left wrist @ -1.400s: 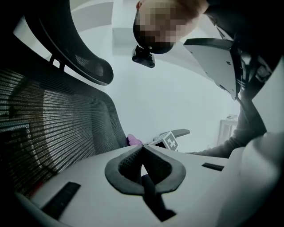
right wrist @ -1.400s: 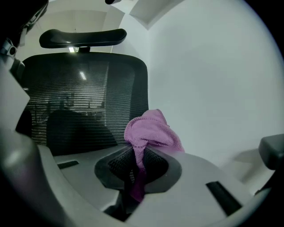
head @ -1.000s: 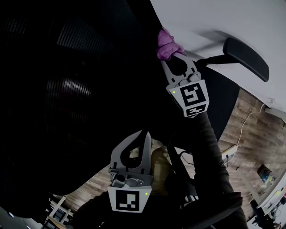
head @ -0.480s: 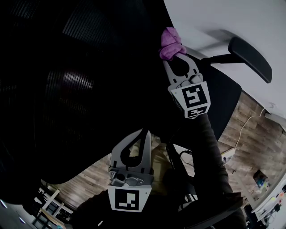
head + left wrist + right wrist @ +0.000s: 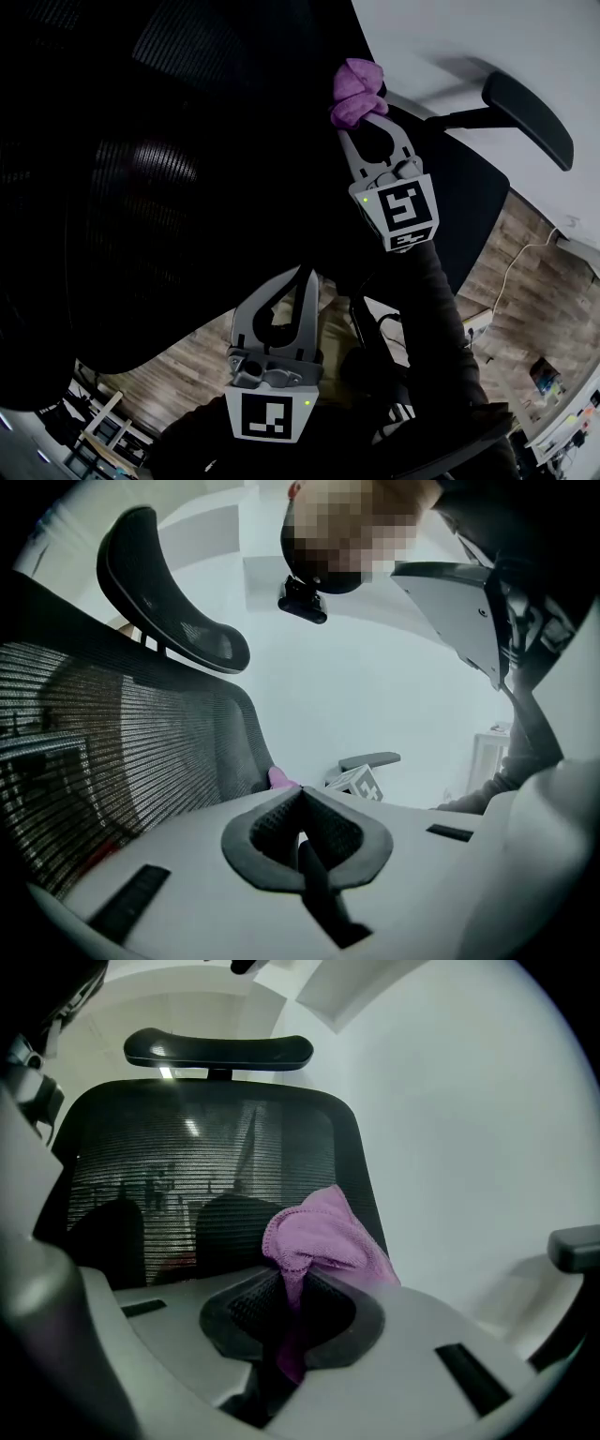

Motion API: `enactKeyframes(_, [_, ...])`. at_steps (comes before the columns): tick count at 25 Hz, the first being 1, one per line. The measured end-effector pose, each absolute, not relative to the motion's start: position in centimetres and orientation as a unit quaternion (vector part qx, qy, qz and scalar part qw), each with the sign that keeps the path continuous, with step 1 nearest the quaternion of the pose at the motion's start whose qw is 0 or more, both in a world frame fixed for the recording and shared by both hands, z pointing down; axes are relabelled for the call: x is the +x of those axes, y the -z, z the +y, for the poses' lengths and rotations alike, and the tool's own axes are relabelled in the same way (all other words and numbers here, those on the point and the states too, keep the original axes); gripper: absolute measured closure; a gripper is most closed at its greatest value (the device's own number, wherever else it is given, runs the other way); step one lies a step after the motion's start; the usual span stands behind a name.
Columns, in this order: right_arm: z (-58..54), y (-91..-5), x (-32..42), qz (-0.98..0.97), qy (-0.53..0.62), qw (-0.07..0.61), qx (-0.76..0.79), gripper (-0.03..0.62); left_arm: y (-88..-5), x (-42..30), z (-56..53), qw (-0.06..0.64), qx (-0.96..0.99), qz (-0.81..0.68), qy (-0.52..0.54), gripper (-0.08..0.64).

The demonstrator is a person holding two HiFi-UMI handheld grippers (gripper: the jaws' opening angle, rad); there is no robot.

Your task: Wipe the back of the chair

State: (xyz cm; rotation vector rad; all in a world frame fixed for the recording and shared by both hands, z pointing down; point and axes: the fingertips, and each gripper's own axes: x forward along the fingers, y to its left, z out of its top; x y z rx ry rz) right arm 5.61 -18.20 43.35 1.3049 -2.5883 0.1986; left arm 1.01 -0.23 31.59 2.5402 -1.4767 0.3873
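At one o'clock, the right gripper (image 5: 364, 122) clamps a crumpled purple cloth (image 5: 354, 92) by the edge of the black mesh chair back (image 5: 159, 187), seemingly to wipe it; the left gripper (image 5: 302, 279), jaws together and empty, hangs at six.

The chair back (image 5: 187, 1176) is black woven mesh, ribbed and thin enough to see through, and the headrest (image 5: 218, 1050) at 12 o'clock above it has a slight sheen. The cloth (image 5: 319, 1237) is soft purple fabric with a fine nap and a stitched hem. The left gripper (image 5: 302, 803) and right gripper (image 5: 295, 1283) are smooth matt pale-grey plastic with dark, finely dimpled pads (image 5: 267, 829). In the head view the armrest (image 5: 530, 117) at 2 o'clock is matt black, and the floor (image 5: 525, 281) at 4 o'clock is wood-grain planking.
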Motion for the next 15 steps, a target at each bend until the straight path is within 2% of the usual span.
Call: enactKeyframes(15, [-13.5,-43.3,3.3,-0.902,-0.072,0.112,0.412,0.548,-31.3,1.6,2.4,0.086,0.852,-0.502,-0.119,0.551])
